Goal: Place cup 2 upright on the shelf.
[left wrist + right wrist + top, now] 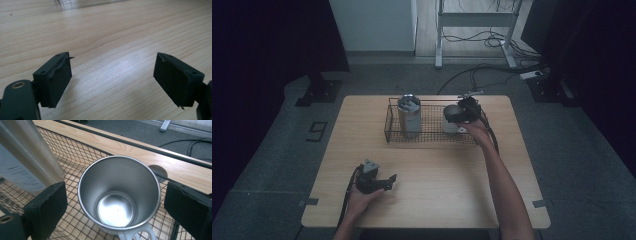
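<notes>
In the high view a wooden table (427,200) fills the middle of the frame, with a black wire basket (432,135) standing across its upper centre. The right gripper (464,111) hangs over the right end of that basket, just above a steel mug (451,114) that stands upright inside it. A taller steel tumbler (409,116) stands in the left part of the same basket, apart from the mug.

In the right gripper view the steel mug (119,195) sits in the centre of the frame, mouth up and empty, with a pale handle at the bottom edge. The two black jaws of the right gripper (115,202) flank it, one at lower left and one at lower right. They stand wide; a gap shows between each pad and the mug's wall, so the mug sits between them ungripped. The tumbler (27,162) slants across the upper left, close beside the left-hand jaw, and the basket's mesh (82,152) lies under everything.

The left gripper (374,181) rests in the lower left of the high view, well apart from the basket. In the left gripper view its jaws are spread apart over bare wood (107,37) with nothing between them.
</notes>
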{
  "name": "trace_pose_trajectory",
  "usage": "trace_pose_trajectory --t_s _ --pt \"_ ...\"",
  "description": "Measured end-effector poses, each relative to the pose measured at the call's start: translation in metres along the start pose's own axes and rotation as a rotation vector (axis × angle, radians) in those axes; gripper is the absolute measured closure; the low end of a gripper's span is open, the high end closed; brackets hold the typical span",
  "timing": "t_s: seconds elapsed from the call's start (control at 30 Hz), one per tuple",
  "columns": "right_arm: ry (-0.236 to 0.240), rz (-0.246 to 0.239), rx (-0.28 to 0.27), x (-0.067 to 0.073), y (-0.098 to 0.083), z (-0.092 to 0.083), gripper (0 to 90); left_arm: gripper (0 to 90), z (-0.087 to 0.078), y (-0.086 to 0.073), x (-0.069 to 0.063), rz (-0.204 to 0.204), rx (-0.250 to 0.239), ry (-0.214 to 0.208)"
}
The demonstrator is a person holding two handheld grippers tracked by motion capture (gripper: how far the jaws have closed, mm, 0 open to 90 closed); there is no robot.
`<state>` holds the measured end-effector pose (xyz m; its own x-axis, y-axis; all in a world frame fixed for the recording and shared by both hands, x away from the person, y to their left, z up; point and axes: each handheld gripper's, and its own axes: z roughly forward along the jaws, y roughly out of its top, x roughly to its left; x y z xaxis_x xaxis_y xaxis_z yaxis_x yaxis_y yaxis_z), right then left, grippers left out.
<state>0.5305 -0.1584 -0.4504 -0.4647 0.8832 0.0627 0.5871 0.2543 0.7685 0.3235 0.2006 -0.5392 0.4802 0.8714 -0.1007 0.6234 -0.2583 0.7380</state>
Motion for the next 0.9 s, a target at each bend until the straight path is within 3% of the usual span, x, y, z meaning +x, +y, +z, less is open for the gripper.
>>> trace_pose_trajectory --t_s 0.3,0.6,0.9 --pt "0.006 0.017 -0.062 0.0 -0.001 -0.019 11.3 15.1 0.0 -0.001 0.004 0.001 0.004 0.0" --pt "-0.003 0.022 -0.068 0.007 -0.004 -0.031 13.2 15.1 -0.005 -0.003 0.011 -0.001 -0.002 -0.007" --pt "-0.001 0.036 -0.104 0.017 -0.02 -0.045 13.3 15.2 -0.011 -0.002 0.015 -0.017 -0.023 -0.017"
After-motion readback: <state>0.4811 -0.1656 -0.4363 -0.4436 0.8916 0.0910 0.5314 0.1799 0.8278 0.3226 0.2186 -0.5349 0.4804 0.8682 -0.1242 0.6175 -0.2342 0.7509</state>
